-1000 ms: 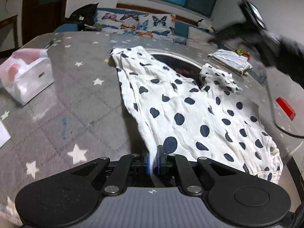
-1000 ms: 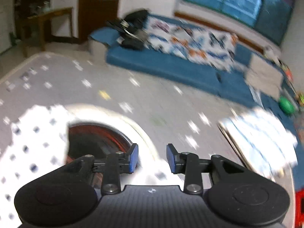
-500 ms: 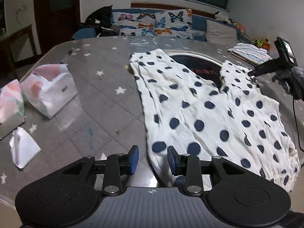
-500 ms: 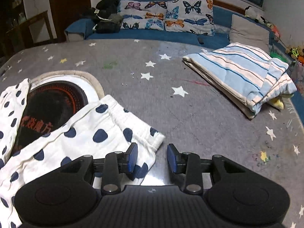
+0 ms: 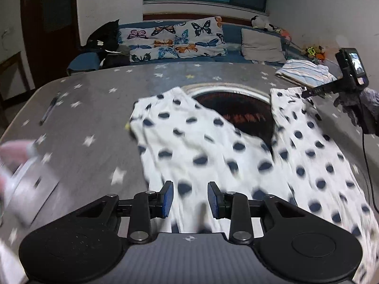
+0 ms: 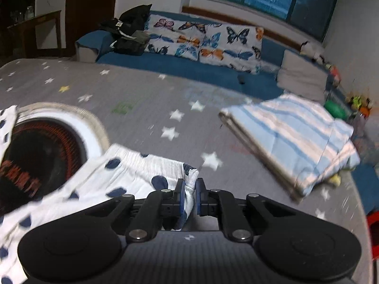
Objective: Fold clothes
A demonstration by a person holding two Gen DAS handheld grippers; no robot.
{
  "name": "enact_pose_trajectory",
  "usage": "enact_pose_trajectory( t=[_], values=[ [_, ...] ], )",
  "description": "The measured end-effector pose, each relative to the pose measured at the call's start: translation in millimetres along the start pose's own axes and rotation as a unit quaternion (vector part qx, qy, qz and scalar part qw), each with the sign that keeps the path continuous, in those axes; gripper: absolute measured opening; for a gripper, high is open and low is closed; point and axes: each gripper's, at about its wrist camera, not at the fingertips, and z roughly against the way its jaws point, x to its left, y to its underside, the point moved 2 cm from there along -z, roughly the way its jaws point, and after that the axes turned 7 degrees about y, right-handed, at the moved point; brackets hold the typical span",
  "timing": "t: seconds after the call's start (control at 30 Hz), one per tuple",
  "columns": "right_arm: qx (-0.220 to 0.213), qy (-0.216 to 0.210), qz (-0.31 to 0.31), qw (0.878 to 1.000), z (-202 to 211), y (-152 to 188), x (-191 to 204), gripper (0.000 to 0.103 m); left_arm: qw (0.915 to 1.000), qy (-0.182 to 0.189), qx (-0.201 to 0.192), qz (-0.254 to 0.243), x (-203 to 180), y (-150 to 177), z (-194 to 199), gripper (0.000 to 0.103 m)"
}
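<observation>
In the left wrist view, the polka-dot trousers [image 5: 213,146] lie spread on the grey star-patterned table [image 5: 94,108], with the two legs pointing to the far side and opening like a V around a round dark cooker plate [image 5: 236,108] set in the table. The waist part is at the near side, under the left gripper [image 5: 190,198]. Its fingers stand a little apart, with a narrow gap, and they hold nothing; the cloth is seen below and between them, but the pads do not press it. I judge that this gripper hovers there because it looks for a new place to take the cloth on the near edge. At the far right, the right gripper [image 5: 308,92] reaches to the end of the right leg, held by a gloved hand [image 5: 357,104]. A white packet [image 5: 21,177] is blurred at the near left.

In the right wrist view, the right gripper [image 6: 188,189] has just been closing, and its blue pads now pinch the corner of the right leg's hem [image 6: 154,172]. This corner is a good place, I think, because by it the whole leg can be carried over the other leg for the first fold. A folded striped cloth [image 6: 291,139] lies at the far right of the table, well apart from the trousers, probably put aside as finished.
</observation>
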Motion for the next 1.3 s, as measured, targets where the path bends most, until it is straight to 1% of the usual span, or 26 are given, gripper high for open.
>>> enact_pose_trajectory(
  t=[0.13,0.23,0.33,0.37,0.4,0.5,0.57,0.63,0.73,0.83,0.87,0.93,0.97,1.03,1.13,1.23,1.3],
  values=[
    [-0.004,0.012,0.012,1.000,-14.4,-15.2,-0.9,0.008,0.9999,-0.002,-0.005,-0.010,10.7,-30.6,-31.4,0.033],
    [0.007,0.016,0.017,1.000,-27.9,-18.7,-0.5,0.008,1.0000,0.003,-0.005,0.004,24.0,-51.6,-58.6,0.031],
    [0.013,0.009,0.018,1.000,-36.3,-17.9,-1.0,0.008,0.9998,0.016,-0.003,0.014,36.0,-67.4,-82.4,0.027],
    [0.014,0.006,0.021,1.000,-38.9,-16.7,-0.1,0.008,0.9998,0.017,-0.002,0.015,40.1,-72.9,-90.2,0.027],
    [0.015,0.005,0.023,1.000,-40.7,-16.3,0.1,0.008,0.9997,0.017,-0.001,0.016,44.2,-78.5,-98.1,0.023],
    [0.013,-0.001,0.022,1.000,-44.3,-16.1,0.1,0.008,0.9993,0.024,0.003,0.029,59.0,-91.9,-119.8,0.020],
    [0.013,-0.003,0.024,1.000,-46.8,-18.3,0.6,0.008,0.9992,0.016,0.007,0.036,69.3,-97.7,-132.7,0.018],
    [0.011,-0.003,0.024,1.000,-49.4,-21.4,0.3,0.008,0.9996,0.000,0.003,0.027,77.5,-102.4,-143.4,0.011],
    [0.006,0.001,0.020,1.000,-54.6,-27.7,-2.1,0.008,0.9991,-0.033,-0.010,0.023,91.3,-110.5,-151.6,0.011],
    [0.007,0.007,0.005,1.000,-65.9,-34.9,-8.0,0.009,0.9967,-0.075,-0.022,0.019,107.3,-120.1,-161.0,0.011],
    [0.007,0.007,0.001,1.000,-69.0,-35.9,-9.5,0.010,0.9962,-0.079,-0.026,0.026,113.6,-123.0,-163.8,0.011],
    [0.007,0.008,-0.004,1.000,-75.4,-37.8,-12.8,0.013,0.9956,-0.080,-0.030,0.037,119.9,-127.8,-167.2,0.011],
    [0.008,0.009,-0.004,1.000,-76.3,-38.5,-13.9,0.016,0.9953,-0.082,-0.032,0.041,121.9,-129.7,-168.7,0.011],
    [0.006,0.011,-0.004,1.000,-74.6,-40.4,-17.3,0.018,0.9949,-0.085,-0.034,0.042,121.3,-131.8,-169.0,0.012],
    [-0.001,0.005,0.003,1.000,-61.2,-42.5,-21.4,0.023,0.9949,-0.084,-0.039,0.038,115.7,-132.3,-162.1,0.012],
    [-0.002,-0.011,0.012,1.000,-44.2,-41.4,-20.5,0.023,0.9957,-0.077,-0.038,0.037,106.0,-130.7,-153.5,0.012],
    [-0.002,-0.023,0.019,1.000,-31.9,-39.7,-18.6,0.024,0.9970,-0.062,-0.032,0.032,95.6,-126.7,-146.3,0.012]
  ],
)
